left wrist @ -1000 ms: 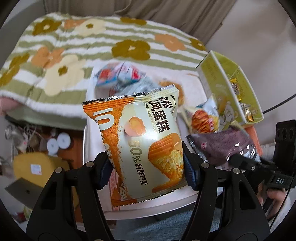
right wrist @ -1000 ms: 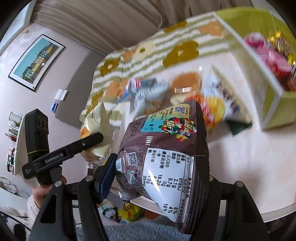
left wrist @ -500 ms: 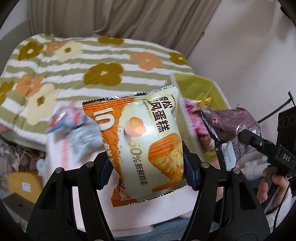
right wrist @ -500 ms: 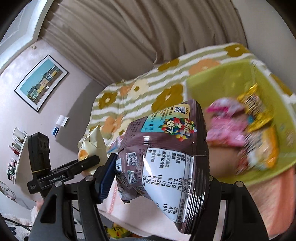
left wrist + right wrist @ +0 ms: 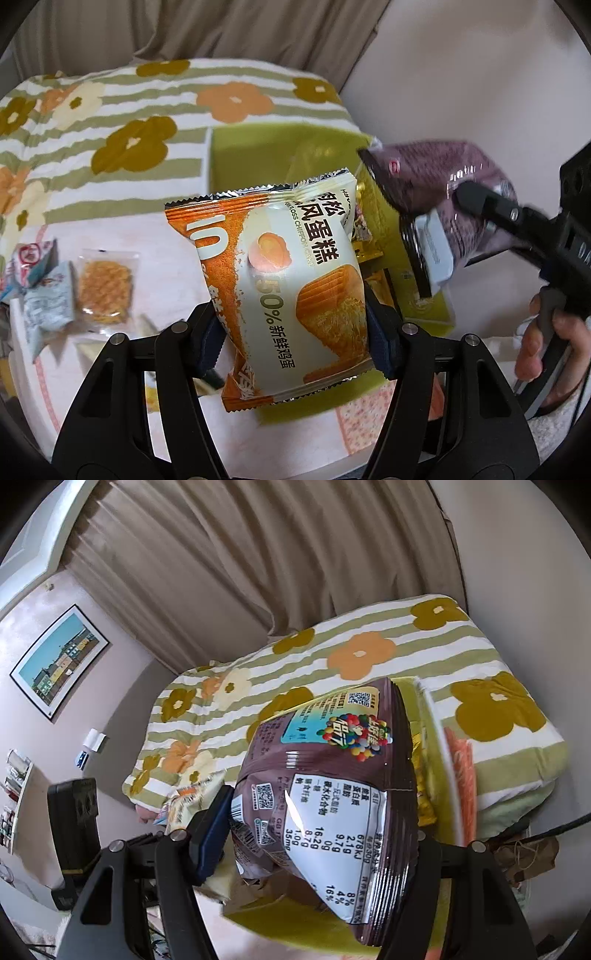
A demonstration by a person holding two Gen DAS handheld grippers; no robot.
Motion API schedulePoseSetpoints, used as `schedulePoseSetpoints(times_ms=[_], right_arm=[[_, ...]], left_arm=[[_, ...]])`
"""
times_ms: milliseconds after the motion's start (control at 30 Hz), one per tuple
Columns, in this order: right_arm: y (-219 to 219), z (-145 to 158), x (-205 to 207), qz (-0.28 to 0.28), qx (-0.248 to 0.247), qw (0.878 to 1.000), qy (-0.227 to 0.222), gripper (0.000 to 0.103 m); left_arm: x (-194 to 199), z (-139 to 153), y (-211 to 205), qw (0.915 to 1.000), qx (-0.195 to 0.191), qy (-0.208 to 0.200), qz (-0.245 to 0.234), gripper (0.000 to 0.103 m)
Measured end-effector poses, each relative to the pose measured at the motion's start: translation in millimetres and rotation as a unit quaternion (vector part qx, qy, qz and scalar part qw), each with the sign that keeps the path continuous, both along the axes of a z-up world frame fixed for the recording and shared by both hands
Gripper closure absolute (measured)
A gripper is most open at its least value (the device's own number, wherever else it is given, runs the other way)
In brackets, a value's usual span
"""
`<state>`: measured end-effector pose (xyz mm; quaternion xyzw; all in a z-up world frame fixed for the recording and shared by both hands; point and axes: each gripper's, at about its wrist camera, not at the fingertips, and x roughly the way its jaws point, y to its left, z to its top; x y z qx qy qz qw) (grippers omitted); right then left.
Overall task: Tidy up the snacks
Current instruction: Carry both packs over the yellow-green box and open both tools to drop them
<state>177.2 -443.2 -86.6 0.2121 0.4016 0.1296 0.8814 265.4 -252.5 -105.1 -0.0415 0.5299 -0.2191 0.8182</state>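
My left gripper [image 5: 295, 339] is shut on an orange-and-cream chiffon cake packet [image 5: 280, 280], held upright over the near edge of a yellow-green box [image 5: 258, 155]. My right gripper [image 5: 321, 834] is shut on a brown chocolate-candy bag [image 5: 325, 786], which hangs above that same yellow-green box [image 5: 432, 760]. In the left wrist view the brown bag [image 5: 436, 184] and the right gripper [image 5: 491, 206] hover over the box's right side, held by a person's hand [image 5: 546, 339]. The cake packet [image 5: 192, 797] peeks out left of the brown bag in the right wrist view.
A waffle snack in clear wrap [image 5: 105, 286] and pale blue packets [image 5: 40, 280] lie on the white table [image 5: 147, 236] at left. Wrapped sweets [image 5: 364, 236] sit inside the box. A flowered striped blanket [image 5: 129, 110] covers the bed behind, with a curtain [image 5: 258, 572] beyond.
Both grippers swept right with their packets, from over the table's loose snacks to above the yellow-green box. The loose snacks slid to the left edge of view.
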Motion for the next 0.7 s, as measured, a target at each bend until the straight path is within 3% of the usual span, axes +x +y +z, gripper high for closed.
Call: schedulePoseSetpoints(times_ms=[300, 333, 367, 433, 700], right_arm=[[-27, -30, 23, -0.003, 0.014, 0.999, 0.037, 0.039], [-27, -32, 25, -0.003, 0.016, 0.999, 0.040, 0.039], [-28, -34, 26, -0.002, 0.018, 0.999, 0.044, 0.039], [-28, -36, 28, -0.001, 0.017, 0.999, 0.045, 0.039], [-21, -40, 32, 0.005, 0.016, 0.998, 0.055, 0.039]], left_arm=[[-4, -44, -45, 0.9964, 0.073, 0.017, -0.038, 0.040], [-7, -45, -48, 0.9957, 0.081, 0.016, -0.043, 0.034], [-9, -46, -49, 0.9950, 0.088, 0.013, -0.045, 0.018], [-13, -45, -51, 0.9936, 0.104, -0.003, -0.046, 0.001], [-17, -31, -32, 0.9950, 0.093, -0.012, -0.035, 0.001]])
